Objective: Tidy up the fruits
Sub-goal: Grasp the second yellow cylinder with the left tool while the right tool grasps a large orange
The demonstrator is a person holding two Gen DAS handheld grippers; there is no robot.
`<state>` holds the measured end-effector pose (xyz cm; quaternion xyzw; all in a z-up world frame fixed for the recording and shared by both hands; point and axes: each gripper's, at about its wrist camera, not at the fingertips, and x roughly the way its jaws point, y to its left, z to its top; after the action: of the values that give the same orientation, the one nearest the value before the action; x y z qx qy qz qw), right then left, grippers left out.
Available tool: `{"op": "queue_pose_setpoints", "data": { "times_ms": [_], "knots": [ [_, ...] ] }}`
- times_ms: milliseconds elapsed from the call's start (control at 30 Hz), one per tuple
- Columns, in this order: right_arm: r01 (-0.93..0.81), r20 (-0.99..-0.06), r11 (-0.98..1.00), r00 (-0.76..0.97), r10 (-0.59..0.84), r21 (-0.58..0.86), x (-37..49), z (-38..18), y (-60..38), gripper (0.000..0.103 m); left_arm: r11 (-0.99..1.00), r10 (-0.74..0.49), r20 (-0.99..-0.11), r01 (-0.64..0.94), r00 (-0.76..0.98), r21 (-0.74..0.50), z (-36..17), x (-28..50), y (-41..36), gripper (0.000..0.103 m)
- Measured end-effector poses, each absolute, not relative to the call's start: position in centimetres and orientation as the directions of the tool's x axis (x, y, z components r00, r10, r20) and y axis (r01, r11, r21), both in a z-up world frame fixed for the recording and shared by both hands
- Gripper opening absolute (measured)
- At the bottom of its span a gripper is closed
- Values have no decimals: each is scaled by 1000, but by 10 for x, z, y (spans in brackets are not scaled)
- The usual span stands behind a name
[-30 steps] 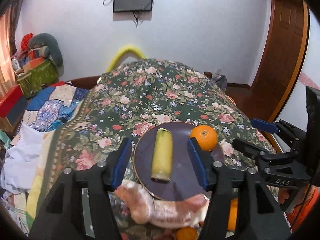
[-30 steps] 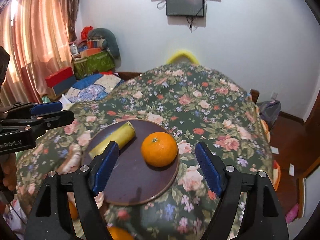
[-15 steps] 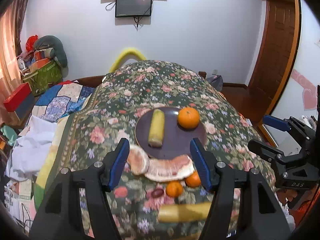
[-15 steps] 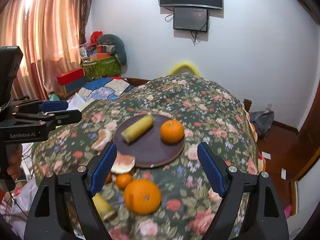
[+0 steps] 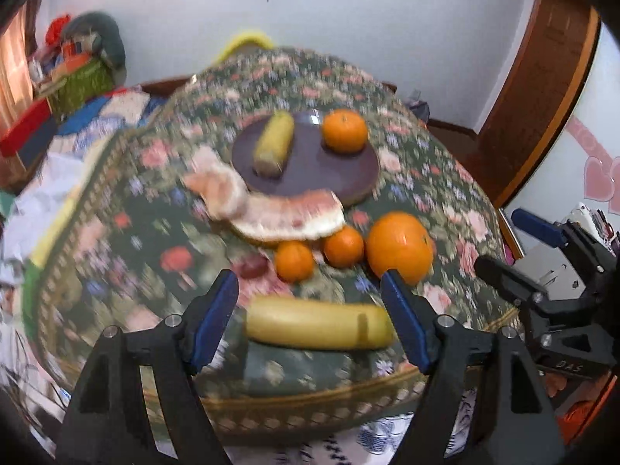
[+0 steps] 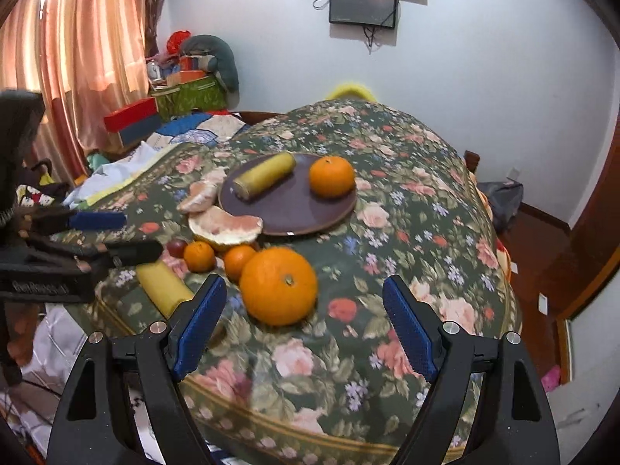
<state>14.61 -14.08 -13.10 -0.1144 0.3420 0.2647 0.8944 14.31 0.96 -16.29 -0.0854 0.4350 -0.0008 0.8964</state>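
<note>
Grippers have backed away from the plate: left gripper opening around a near banana, right gripper spread empty (large orange next, likely).

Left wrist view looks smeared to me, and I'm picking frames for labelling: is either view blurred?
Left wrist view: motion-smeared, floral tablecloth streaked, yellow banana piece soft-edged. Right wrist view: mostly sharp, big round orange crisp, slight blur at the left edge. Both bend straight lines, fisheye style.
</note>
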Motion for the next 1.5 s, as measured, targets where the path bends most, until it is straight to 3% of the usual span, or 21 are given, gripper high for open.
{"op": "queue_pose_setpoints", "data": {
  "times_ms": [167, 200, 267, 500, 800, 1133, 1200, 1333, 1500],
  "knots": [
    [-514, -669, 857, 649, 363, -34, 143, -133, -160, 81, 981, -63, -817, -116, 574, -158, -187, 148, -11, 77],
    [-503, -667, 864, 656, 352, -38, 144, -133, -165, 81, 981, -42, -813, -131, 580, -144, -189, 148, -14, 79],
    [-487, -667, 873, 660, 347, -28, 145, -132, -174, 81, 982, 0, -807, -151, 590, -110, -190, 149, -23, 95],
    [-446, -671, 895, 655, 347, 28, 152, -134, -195, 81, 974, 167, -791, -223, 589, 39, -205, 156, -38, 102],
    [-472, -681, 881, 633, 369, 39, 150, -139, -186, 81, 981, 117, -790, -194, 602, -3, -208, 148, -21, 103],
    [-490, -692, 870, 610, 386, 53, 151, -143, -175, 81, 974, 38, -832, -206, 554, -92, -211, 136, 54, 103],
    [-496, -698, 866, 599, 393, 63, 151, -145, -171, 81, 975, 11, -833, -191, 553, -114, -209, 133, 63, 100],
    [-506, -710, 859, 578, 401, 73, 153, -151, -162, 81, 978, -54, -830, -139, 556, -157, -204, 129, 65, 82],
    [-532, -731, 841, 532, 428, 105, 156, -162, -146, 81, 972, -85, -827, -137, 555, -192, -207, 140, 63, 71]
  ]
}}
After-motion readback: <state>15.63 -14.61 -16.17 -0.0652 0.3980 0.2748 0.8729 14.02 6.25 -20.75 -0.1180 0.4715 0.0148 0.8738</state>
